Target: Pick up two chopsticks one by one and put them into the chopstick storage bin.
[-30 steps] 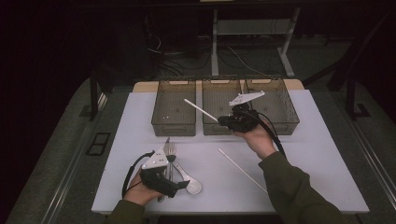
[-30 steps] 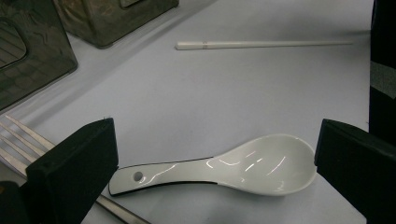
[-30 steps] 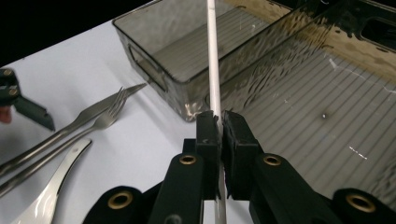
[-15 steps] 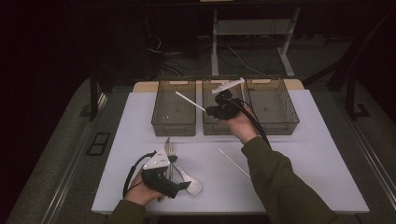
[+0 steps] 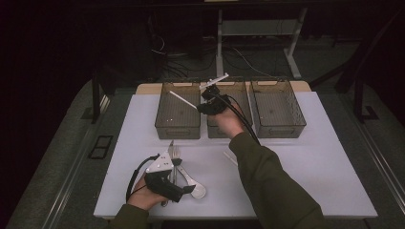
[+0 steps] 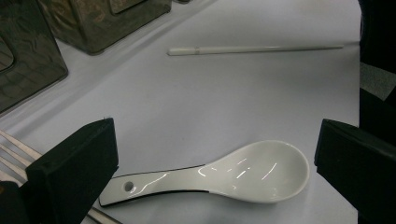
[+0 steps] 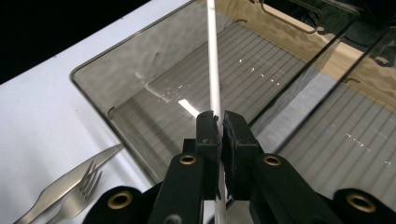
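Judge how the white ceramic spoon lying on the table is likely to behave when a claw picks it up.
The white spoon looks glazed and glossy, so it is probably slippery between pads. Its thick ceramic body suggests it is heavy for its size and may chip if dropped. The rounded bowl could let it rock when pushed.

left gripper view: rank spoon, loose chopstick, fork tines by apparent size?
1. White spoon, nearest the camera, so it looks biggest.
2. White chopstick, longer but thin and farther off; the ranking against the spoon is unsure.
3. Fork tines, just a sliver at the edge.
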`<action>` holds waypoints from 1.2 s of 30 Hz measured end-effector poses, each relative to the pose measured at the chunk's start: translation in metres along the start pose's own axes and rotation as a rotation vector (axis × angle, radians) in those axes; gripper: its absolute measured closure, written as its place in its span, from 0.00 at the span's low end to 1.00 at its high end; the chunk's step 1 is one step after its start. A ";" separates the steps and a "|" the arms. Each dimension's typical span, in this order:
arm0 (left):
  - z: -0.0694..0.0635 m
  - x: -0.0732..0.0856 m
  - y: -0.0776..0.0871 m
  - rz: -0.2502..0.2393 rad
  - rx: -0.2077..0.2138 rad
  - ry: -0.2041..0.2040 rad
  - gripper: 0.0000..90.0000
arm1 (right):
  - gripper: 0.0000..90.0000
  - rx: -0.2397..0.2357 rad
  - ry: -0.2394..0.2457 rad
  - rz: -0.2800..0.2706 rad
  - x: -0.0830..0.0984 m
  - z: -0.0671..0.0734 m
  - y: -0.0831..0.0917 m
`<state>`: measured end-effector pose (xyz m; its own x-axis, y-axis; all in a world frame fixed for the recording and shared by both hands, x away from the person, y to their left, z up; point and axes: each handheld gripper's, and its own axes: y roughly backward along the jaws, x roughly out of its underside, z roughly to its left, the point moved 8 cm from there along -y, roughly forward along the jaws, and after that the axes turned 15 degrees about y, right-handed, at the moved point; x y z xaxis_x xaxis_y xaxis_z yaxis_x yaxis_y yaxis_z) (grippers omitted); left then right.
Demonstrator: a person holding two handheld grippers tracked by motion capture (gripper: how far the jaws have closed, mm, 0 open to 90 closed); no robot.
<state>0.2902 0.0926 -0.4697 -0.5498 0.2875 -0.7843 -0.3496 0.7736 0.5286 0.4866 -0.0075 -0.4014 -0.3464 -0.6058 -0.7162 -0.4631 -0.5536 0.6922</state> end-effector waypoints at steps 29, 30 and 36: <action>-0.002 -0.001 -0.002 -0.007 0.008 0.001 0.00 | 1.00 0.011 -0.018 0.107 -0.018 0.004 -0.062; -0.002 -0.001 -0.001 -0.007 0.009 0.001 0.00 | 1.00 0.013 -0.014 0.113 -0.018 0.005 -0.063; -0.001 -0.001 -0.001 -0.004 0.006 0.000 0.00 | 0.93 0.004 -0.021 0.092 -0.019 0.004 -0.059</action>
<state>0.2899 0.0908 -0.4689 -0.5488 0.2843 -0.7861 -0.3471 0.7780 0.5237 0.5174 0.0392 -0.4293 -0.4044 -0.6419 -0.6515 -0.4319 -0.4939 0.7547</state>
